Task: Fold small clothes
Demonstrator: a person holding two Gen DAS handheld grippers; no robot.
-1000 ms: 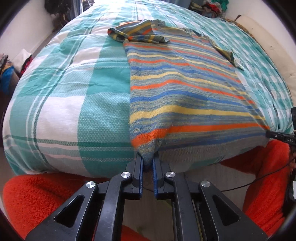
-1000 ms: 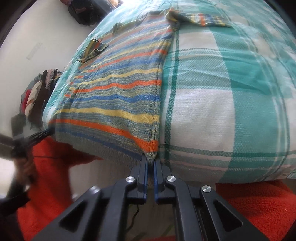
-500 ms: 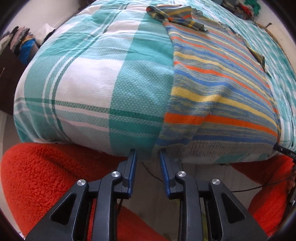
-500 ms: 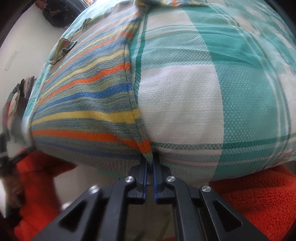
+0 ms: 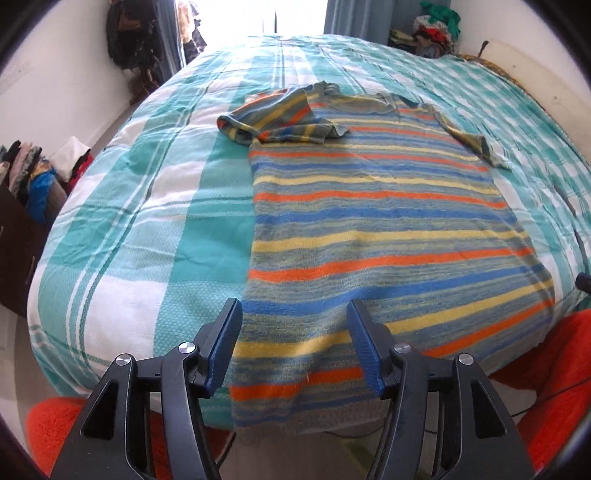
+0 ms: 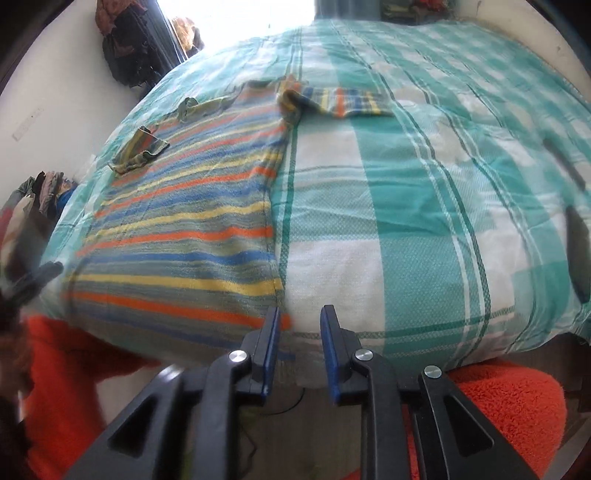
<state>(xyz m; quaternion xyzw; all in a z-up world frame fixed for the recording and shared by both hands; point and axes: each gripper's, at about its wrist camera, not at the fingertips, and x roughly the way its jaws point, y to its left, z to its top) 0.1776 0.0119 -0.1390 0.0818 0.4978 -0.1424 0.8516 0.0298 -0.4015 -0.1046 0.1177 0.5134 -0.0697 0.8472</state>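
A striped knit T-shirt (image 5: 373, 225) in blue, orange and yellow lies flat on the bed, its hem hanging over the near edge. Its left sleeve (image 5: 280, 122) is bunched, its right sleeve (image 5: 480, 147) lies folded in. My left gripper (image 5: 293, 332) is open and empty, above the hem near the shirt's left corner. In the right wrist view the shirt (image 6: 192, 221) lies to the left, and my right gripper (image 6: 297, 332) is open and empty just beside its right hem corner.
The bed has a teal and white plaid cover (image 5: 147, 221). Orange fleece sleeves (image 6: 509, 402) show below the bed edge. Clothes hang on the wall (image 5: 125, 33) at the back left, and a pile of clothes (image 5: 33, 184) sits at the left.
Both grippers have let go of the hem corners and opened. The left opened first, the right just now. Both have lifted and pulled back, so more of the bed shows.
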